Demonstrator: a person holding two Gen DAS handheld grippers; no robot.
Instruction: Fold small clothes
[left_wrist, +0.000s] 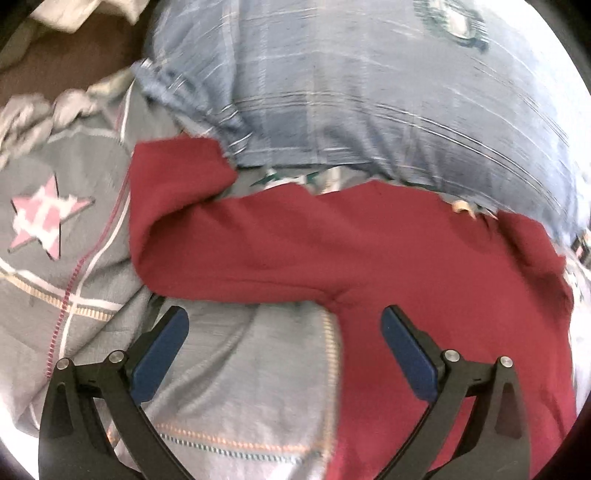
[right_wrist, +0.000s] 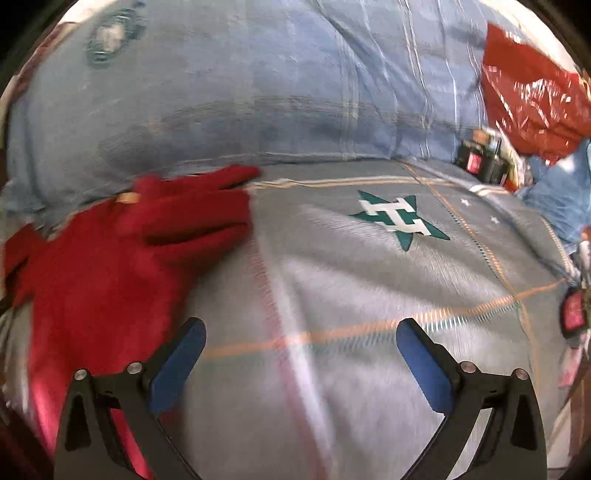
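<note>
A dark red garment (left_wrist: 369, 251) lies spread on a grey bedspread (left_wrist: 229, 369), one part folded over at its left end and another running down the right side. My left gripper (left_wrist: 284, 317) hovers open just below its near edge, with nothing between the blue pads (left_wrist: 162, 354). In the right wrist view the same red garment (right_wrist: 110, 258) lies bunched at the left, a sleeve-like end pointing right. My right gripper (right_wrist: 301, 330) stands open over bare bedspread (right_wrist: 332, 295), to the right of the garment, holding nothing.
A large blue checked pillow (left_wrist: 369, 81) lies behind the garment. The bedspread carries a pink star (left_wrist: 44, 218) and a green star (right_wrist: 400, 218). A red plastic bag (right_wrist: 532, 92) and small dark items (right_wrist: 480, 158) sit at the far right. Crumpled pale cloth (left_wrist: 44, 114) lies at the left.
</note>
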